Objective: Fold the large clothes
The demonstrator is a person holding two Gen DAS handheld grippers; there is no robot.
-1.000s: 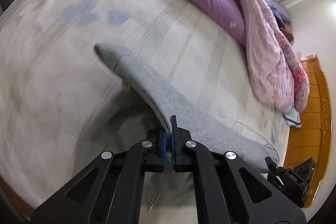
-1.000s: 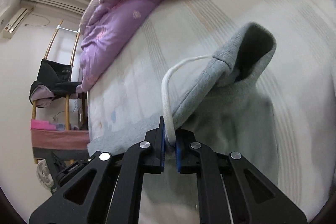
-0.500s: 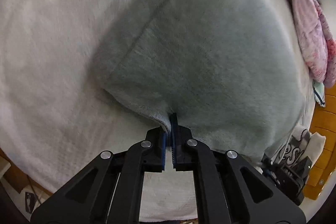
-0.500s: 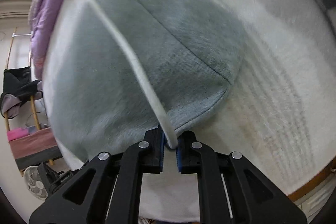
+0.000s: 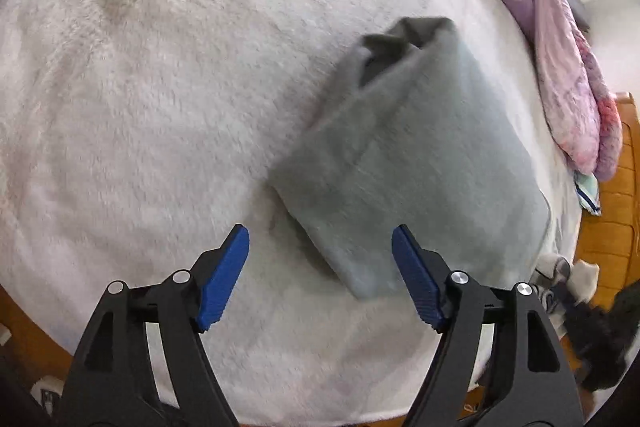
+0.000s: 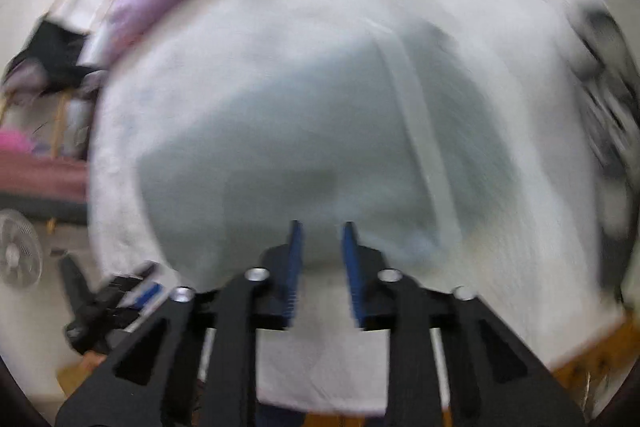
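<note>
While the soft grey folded sweater (image 5: 416, 163) is lying flat on the fluffy white blanket (image 5: 140, 115), right of middle | left claw (image 5: 320, 279) is gaping wide, holding nothing | right claw (image 6: 322, 259) is sitting narrowly apart, empty | fold looking done | next: likely picking another garment.

Left tool (image 5: 321, 247), right tool (image 6: 322, 235): black frames, blue ridged pads, silver screws.

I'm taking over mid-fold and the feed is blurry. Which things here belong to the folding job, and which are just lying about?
Job:
- grey hoodie, folded, lying on the white blanket
- left tool, open
- right tool, open

Lying about:
- purple quilt along the far edge
- fan on the floor
- dark clothes on a rack
</note>
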